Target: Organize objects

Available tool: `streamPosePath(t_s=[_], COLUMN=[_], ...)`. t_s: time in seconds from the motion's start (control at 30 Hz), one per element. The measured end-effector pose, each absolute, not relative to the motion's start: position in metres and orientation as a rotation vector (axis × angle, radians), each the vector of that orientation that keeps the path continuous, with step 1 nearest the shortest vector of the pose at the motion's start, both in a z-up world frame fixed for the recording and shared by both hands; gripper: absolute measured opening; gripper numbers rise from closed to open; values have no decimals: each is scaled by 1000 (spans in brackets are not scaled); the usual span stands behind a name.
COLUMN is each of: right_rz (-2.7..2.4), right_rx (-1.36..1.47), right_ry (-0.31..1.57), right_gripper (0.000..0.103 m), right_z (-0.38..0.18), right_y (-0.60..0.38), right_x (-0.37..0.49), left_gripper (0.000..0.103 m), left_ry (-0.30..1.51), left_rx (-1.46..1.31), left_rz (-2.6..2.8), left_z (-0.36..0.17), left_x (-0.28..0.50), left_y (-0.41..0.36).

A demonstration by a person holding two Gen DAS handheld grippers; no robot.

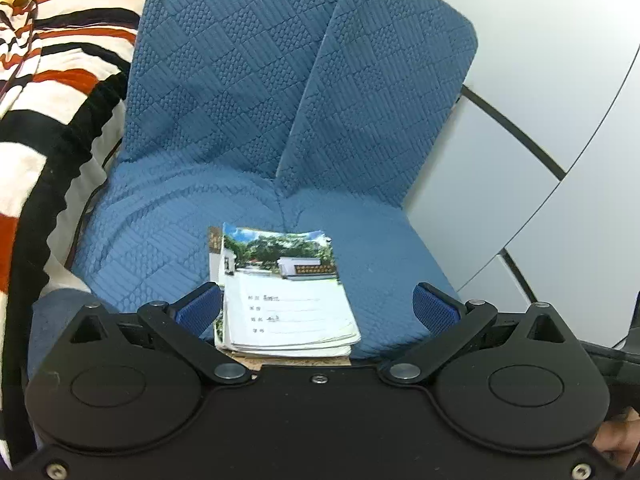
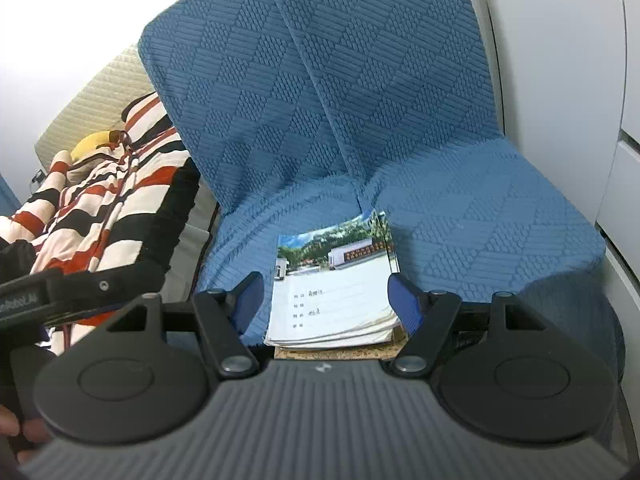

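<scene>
While the stack of notebooks (image 1: pixel 286 300) lies flat on the blue quilted seat cushion (image 1: pixel 168 216), low in the middle of both wrist views, you can judge this part of the tidying as nearly settled: the booklets sit squared on top of one another, with a cork-coloured board (image 2: pixel 340 354) showing under their near edge.

Your left gripper (image 1: pixel 318 306) has its jaws spread wide. Its left pad sits just beside the stack's left edge and the other stands well clear to the right, so nothing is pinched.

Your right gripper (image 2: pixel 334 300) brackets the stack with jaws partly spread. Its right pad looks touching or nearly touching the right edge, while a strip of blue fabric shows at the left pad, so I cannot tell whether it grips.

Whatever else needs organizing is not shown.

For room, the two upright back cushions (image 2: pixel 340 80) close off the top of both frames. A striped blanket (image 1: pixel 48 92) crowds the left side, and pale cabinet panels (image 1: pixel 540 80) stand at the right. The seat's near edge is hidden under the grippers, so your freest way out is probably up and back towards you.
</scene>
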State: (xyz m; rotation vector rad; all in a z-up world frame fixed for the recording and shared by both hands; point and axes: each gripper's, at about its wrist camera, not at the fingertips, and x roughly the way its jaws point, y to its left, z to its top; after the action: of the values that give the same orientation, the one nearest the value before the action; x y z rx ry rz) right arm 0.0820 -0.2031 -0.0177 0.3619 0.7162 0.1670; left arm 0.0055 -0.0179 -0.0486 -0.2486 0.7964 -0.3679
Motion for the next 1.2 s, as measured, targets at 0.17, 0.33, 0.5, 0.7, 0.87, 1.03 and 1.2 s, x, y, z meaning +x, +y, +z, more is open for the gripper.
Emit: streamPosePath(t_s=[0.17, 0.33, 0.5, 0.7, 0.87, 1.03, 1.2], right_rz=[150, 148, 176, 155, 147, 147, 146], right_rx=[335, 309, 303, 309, 302, 298, 288], right_ry=[715, 721, 750, 768, 770, 766, 774], right_gripper=[71, 72, 85, 85, 85, 85, 85], right_z=[-22, -24, -30, -34, -33, -32, -32], right_y=[-201, -199, -197, -199, -199, -198, -197], right_x=[80, 82, 86, 88, 87, 86, 87], left_gripper=[102, 102, 102, 102, 102, 102, 102], left_ry=[811, 814, 827, 845, 847, 839, 838], left_rx=[-257, -250, -226, -219, -216, -205, -211], left_rz=[-337, -320, -309, -317, -322, -323, -307], left_z=[-61, -67, -70, -73, -75, -76, -76], left_x=[4, 5, 7, 8, 6, 5, 5], left_y=[-17, -19, -23, -27, -29, -30, -27])
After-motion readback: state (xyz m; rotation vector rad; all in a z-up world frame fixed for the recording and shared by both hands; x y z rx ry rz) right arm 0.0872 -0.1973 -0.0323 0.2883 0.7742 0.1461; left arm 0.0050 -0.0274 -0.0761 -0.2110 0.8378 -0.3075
